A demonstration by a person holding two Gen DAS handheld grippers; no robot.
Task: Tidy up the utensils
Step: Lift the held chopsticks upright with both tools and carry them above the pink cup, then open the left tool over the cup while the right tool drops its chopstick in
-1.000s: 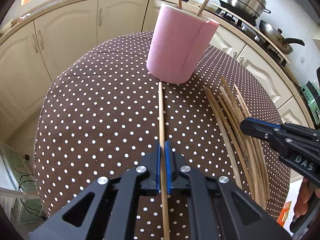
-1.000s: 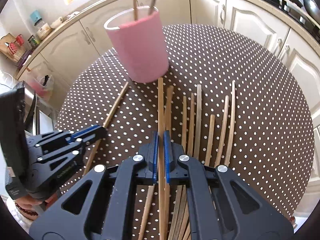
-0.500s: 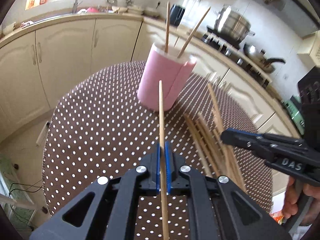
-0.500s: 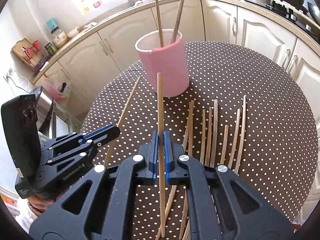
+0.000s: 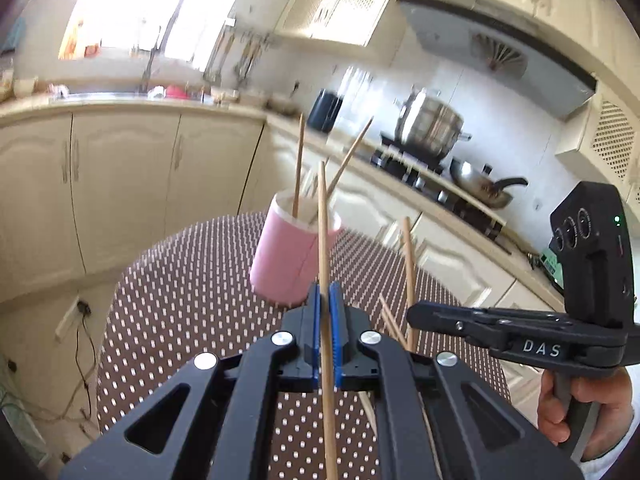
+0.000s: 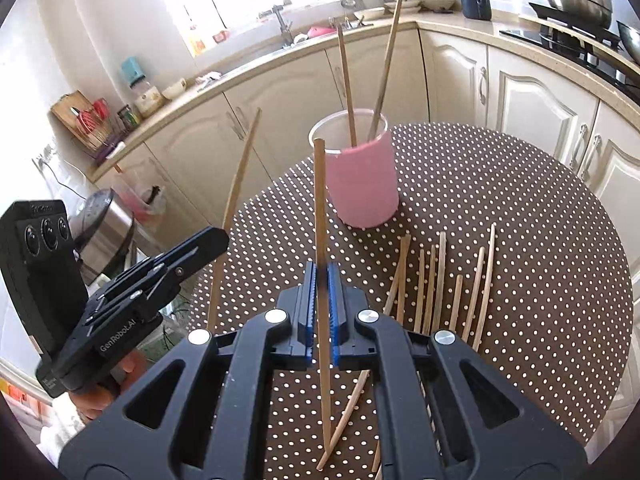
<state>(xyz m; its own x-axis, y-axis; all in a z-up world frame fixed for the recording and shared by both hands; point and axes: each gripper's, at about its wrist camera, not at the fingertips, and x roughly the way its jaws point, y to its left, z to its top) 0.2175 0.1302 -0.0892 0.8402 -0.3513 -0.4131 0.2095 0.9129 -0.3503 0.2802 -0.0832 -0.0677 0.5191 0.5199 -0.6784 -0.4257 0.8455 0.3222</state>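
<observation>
A pink cup (image 6: 364, 184) stands on the brown dotted table (image 6: 520, 200) with two chopsticks (image 6: 346, 80) leaning in it. My right gripper (image 6: 321, 276) is shut on one wooden chopstick (image 6: 319, 200), held in the air short of the cup. My left gripper (image 5: 325, 292) is shut on another chopstick (image 5: 322, 220), whose tip stands in front of the cup (image 5: 288, 264). In the right wrist view the left gripper (image 6: 216, 240) is off to the left, and in the left wrist view the right gripper (image 5: 416, 314) is to the right. Several loose chopsticks (image 6: 440, 272) lie beside the cup.
Cream cabinets (image 6: 540, 100) and a counter curve around the table. A stove with a steel pot (image 5: 432, 124) and a pan (image 5: 480, 192) is at the right, and a sink with a tap (image 6: 280, 24) lies behind. A hand (image 5: 580, 412) holds the right gripper's handle.
Both grippers have risen off the table, each carrying its chopstick up. The left one has also tilted upward, so more of the kitchen wall shows.
</observation>
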